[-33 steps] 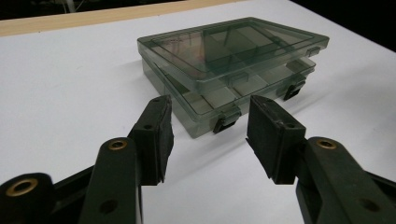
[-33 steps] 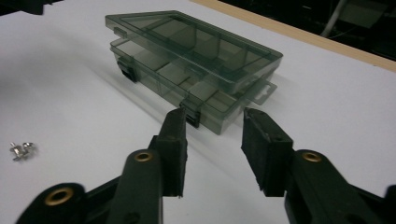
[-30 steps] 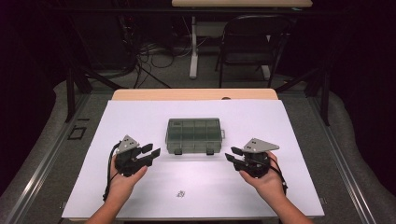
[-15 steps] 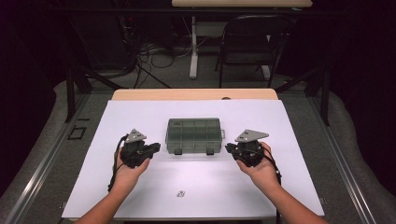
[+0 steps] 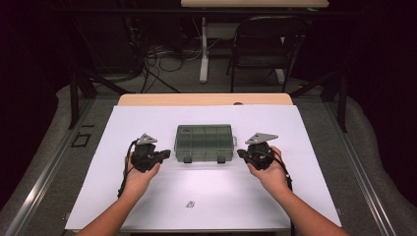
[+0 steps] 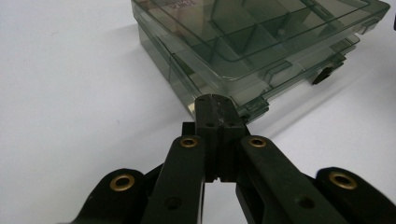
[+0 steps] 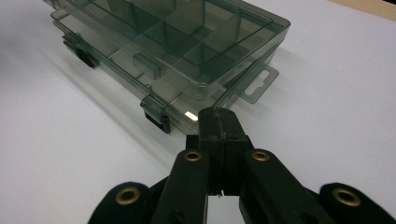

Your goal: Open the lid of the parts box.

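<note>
- Box (image 5: 204, 142): smoke-grey see-through plastic, flat, lid down; lies in the middle of the white sheet (image 5: 305, 147), long side toward the person.
- Inside: dividers forming rows of compartments, seen through the lid; contents hard to make out, far compartments cut off at the top edge of the left gripper view.
- Front edge: two dark latches, both down; small hang tab sticking out at one end, clear in the right gripper view.
- Raised lettering on the lid, too blurred to read.
- Left gripper (image 5: 167, 154): clenched on nothing, pads pressed flat together after just closing; tip just at the box's near left corner (image 6: 187, 100), contact not certain.
- Right gripper (image 5: 241, 154): likewise clenched empty, closed a moment ago; tip just beside the box's near right corner, by the hang tab (image 7: 257, 84), contact not certain.
- Left hand (image 5: 140, 177) and right hand (image 5: 270, 174): wrapped round the gripper bodies, forearms cut off at the bottom of the high view.
- Small printed mark (image 5: 190, 203) on the sheet near the person, too small to read.
- Table (image 5: 206, 100): wooden strip showing beyond the sheet.
- Beyond: folding chair (image 5: 265, 44) and loose cables (image 5: 157, 54) on the floor, dim.
</note>
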{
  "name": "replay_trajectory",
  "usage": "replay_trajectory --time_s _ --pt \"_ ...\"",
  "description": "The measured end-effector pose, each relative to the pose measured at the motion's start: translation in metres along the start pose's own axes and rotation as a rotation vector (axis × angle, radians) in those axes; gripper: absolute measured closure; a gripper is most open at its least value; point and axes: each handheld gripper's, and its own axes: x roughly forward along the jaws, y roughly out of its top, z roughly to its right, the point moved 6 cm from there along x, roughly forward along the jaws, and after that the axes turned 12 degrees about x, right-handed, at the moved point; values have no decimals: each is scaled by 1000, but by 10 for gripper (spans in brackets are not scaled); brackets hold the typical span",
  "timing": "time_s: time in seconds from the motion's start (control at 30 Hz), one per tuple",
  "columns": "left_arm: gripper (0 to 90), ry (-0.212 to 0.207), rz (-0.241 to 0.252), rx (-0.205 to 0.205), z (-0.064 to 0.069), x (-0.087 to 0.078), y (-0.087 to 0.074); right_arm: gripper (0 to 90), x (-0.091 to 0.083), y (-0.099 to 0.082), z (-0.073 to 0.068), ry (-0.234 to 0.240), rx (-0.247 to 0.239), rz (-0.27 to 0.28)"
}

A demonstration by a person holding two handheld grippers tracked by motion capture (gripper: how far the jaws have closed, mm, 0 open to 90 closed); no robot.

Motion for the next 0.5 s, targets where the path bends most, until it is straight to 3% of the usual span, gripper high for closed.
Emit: replay_trajectory --time_s 0.5 --pt "900 -14 -34 -5 3 13 0 900 15 -1 -2 9 30 -25"
